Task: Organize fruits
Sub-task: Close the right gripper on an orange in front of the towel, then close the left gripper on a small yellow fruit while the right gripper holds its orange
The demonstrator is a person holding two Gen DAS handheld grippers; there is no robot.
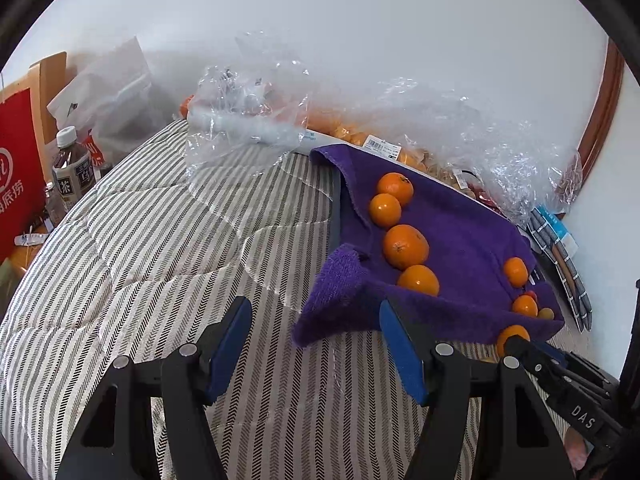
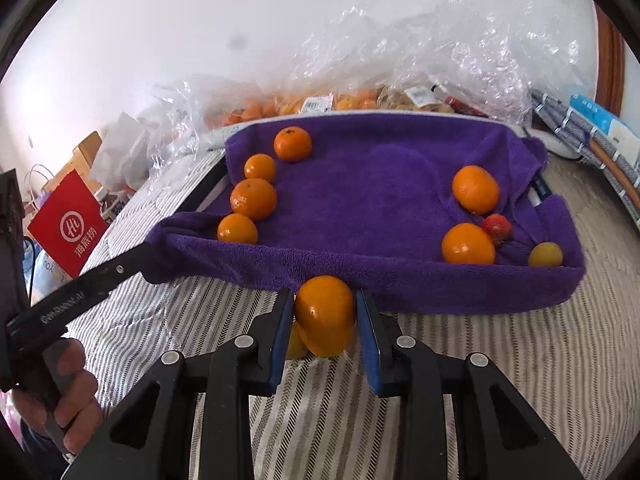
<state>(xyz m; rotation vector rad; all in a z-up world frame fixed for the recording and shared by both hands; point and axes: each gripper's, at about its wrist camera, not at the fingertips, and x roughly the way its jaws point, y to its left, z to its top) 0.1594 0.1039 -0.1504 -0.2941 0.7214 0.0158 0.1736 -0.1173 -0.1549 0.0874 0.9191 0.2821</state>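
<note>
An orange point(image 2: 325, 312) is clamped between the right gripper point(image 2: 325, 320) jaws, just outside the purple towel's point(image 2: 360, 208) near edge; possibly a second fruit sits beneath. It should be lifted clear, then set by the right-edge oranges point(image 2: 468, 245). The left gripper point(image 1: 314, 332) jaws are apart.

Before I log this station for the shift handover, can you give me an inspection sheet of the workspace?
Surface: striped quilt, wrinkled.
Job's things: purple towel over a tray; four oranges lined along its left side, two oranges on its right with a small red fruit and a small yellow fruit.
Clutter: plastic bags of fruit behind the tray; tea bottle; red paper bag.
Grippers: right gripper, jaws closed on an orange in front of the towel; left gripper, jaws open, holding nothing.
Cables: nothing seen.
Surroundings: white wall.
</note>
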